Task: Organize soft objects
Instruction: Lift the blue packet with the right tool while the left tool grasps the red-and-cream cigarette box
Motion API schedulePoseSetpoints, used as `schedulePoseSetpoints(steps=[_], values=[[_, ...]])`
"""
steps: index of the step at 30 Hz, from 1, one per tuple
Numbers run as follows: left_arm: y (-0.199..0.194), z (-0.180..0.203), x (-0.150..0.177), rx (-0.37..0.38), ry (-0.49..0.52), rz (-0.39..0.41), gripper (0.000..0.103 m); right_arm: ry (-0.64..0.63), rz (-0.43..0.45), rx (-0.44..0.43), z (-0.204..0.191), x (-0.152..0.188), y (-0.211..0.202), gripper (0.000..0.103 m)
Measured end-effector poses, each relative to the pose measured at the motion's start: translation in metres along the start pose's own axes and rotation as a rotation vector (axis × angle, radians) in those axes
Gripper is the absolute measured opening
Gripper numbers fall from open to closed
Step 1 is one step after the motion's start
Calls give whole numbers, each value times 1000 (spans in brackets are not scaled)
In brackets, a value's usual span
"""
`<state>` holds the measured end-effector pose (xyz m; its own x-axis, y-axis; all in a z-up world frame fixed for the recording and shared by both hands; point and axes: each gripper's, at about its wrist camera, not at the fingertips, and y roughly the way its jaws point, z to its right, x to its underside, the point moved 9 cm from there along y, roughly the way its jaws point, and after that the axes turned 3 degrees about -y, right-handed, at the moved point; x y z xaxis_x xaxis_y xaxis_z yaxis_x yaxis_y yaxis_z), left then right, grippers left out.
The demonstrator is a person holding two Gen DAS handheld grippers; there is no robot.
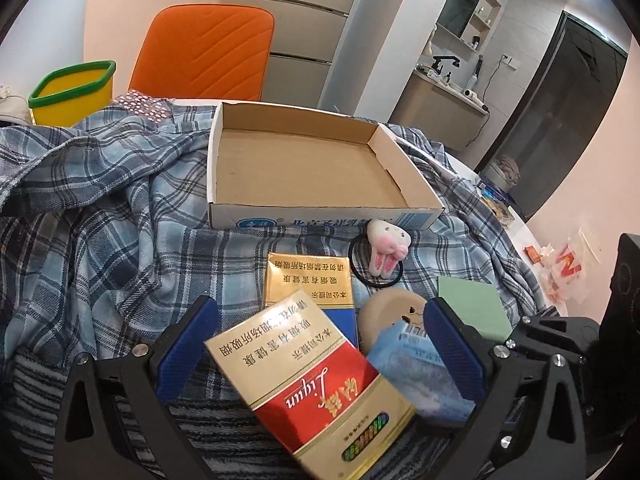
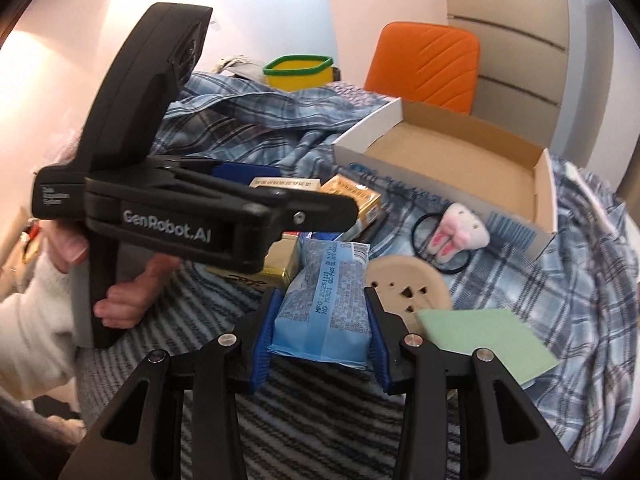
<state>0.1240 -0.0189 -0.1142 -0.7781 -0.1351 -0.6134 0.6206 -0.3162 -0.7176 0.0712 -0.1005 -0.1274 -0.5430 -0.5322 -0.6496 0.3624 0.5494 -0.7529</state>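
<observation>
My right gripper (image 2: 320,312) is shut on a blue snack packet (image 2: 324,304), which also shows in the left wrist view (image 1: 412,368). My left gripper (image 1: 320,340) is open over a red and gold cigarette pack (image 1: 316,384), with its jaws wide on either side and not touching it. A second gold and blue pack (image 1: 310,284) lies beyond. A plush rabbit hair tie (image 1: 386,248) lies by the empty cardboard box (image 1: 224,208). A beige round disc (image 2: 404,284) and a green pad (image 2: 480,336) lie at the right.
Everything lies on a blue plaid cloth (image 1: 100,208) over a striped blanket (image 2: 320,420). A yellow bin with a green rim (image 1: 72,92) and an orange chair (image 1: 204,52) stand behind. Small wrappers (image 1: 564,268) lie at the far right.
</observation>
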Motion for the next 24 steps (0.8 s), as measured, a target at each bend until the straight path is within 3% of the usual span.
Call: schedulePoseSetpoints(steps=[4, 7, 9, 12, 16, 19, 24], values=[[-7, -3, -2, -18, 0, 3, 102, 49, 6, -25, 7, -2, -2, 43], [-13, -18, -1, -98, -42, 5, 102, 92, 20, 40, 24, -3, -5, 43], [-15, -21, 5, -91, -74, -19, 102, 116, 17, 4, 26, -3, -4, 43], [-21, -17, 12, -109, -71, -41, 102, 91, 10, 12, 21, -3, -3, 43], [-26, -16, 20, -197, -55, -70, 102, 34, 12, -3, 5, -2, -3, 43], [-21, -18, 32, -176, -117, -141, 102, 1, 9, -12, -4, 1, -3, 43], [-15, -23, 28, -140, -183, -147, 100, -44, 6, -61, -21, 4, -6, 43]])
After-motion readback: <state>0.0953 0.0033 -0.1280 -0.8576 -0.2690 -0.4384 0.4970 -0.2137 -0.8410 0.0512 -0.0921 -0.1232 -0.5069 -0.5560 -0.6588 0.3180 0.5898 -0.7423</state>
